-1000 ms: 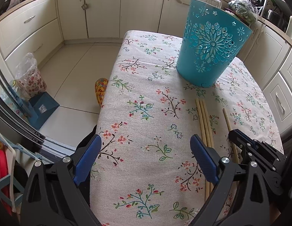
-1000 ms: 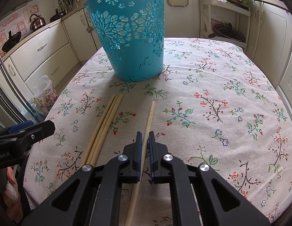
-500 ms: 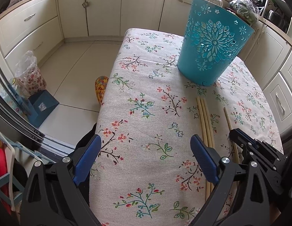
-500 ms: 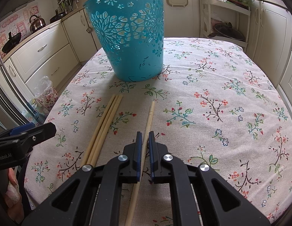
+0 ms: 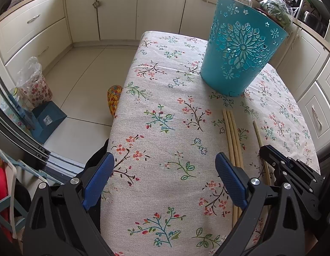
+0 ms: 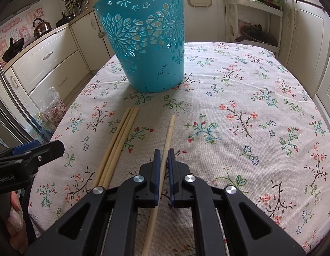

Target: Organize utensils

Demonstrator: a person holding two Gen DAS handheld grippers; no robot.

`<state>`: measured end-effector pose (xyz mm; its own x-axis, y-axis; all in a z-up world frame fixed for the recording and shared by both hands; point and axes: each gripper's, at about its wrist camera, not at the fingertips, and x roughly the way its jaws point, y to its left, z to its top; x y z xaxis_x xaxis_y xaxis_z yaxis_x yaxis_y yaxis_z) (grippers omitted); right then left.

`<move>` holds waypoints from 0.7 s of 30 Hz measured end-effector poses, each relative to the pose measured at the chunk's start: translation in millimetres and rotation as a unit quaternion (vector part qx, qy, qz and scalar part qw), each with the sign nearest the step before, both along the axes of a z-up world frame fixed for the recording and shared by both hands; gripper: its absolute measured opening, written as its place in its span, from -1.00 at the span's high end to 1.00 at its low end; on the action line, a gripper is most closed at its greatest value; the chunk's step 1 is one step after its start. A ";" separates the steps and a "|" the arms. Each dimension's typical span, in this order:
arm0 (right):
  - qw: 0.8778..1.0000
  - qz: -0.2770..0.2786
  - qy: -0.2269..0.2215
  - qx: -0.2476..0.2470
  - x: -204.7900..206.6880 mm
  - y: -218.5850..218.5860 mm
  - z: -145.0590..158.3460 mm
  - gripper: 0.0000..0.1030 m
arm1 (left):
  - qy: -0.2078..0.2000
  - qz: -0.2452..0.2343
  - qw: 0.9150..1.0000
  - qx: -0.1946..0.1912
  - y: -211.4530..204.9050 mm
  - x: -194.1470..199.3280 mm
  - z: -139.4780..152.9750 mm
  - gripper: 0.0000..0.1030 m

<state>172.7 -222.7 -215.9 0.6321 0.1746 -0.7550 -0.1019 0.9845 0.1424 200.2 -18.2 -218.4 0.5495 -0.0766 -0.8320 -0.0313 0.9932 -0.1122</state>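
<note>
A teal cut-out basket (image 6: 143, 49) stands upright at the far side of the flowered tablecloth (image 5: 165, 106). In front of it three wooden chopsticks (image 6: 118, 147) lie side by side. A single chopstick (image 6: 169, 132) lies just to their right, and my right gripper (image 6: 162, 152) is shut on its middle, low over the cloth. In the left wrist view my left gripper (image 5: 165, 166) stands open over bare cloth, with the three chopsticks (image 5: 232, 136) at its right finger. The basket (image 5: 239, 51) is far ahead to the right, and the right gripper (image 5: 265, 151) sits on the single chopstick (image 5: 258, 134).
The table's left edge (image 5: 120, 115) drops to a tiled floor with a flowered bag (image 5: 35, 85) and a blue box (image 5: 47, 119). Cream cabinets (image 6: 49, 64) ring the table. A person's hand (image 6: 15, 219) shows at the lower left.
</note>
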 end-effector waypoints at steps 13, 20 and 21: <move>1.000 -0.002 0.002 0.013 2.6 -2.2 -1.9 0.85 | 0.011 -0.012 1.000 -0.001 -6.7 5.2 -11.1 -0.78; 0.999 -0.005 0.005 0.033 3.5 -7.4 -2.2 0.85 | 0.010 -0.039 0.999 0.004 -17.6 9.6 -15.5 -0.78; 0.999 -0.006 0.006 0.035 3.7 -7.8 -2.1 0.85 | 0.010 -0.044 0.999 0.007 -20.7 10.3 -15.8 -0.78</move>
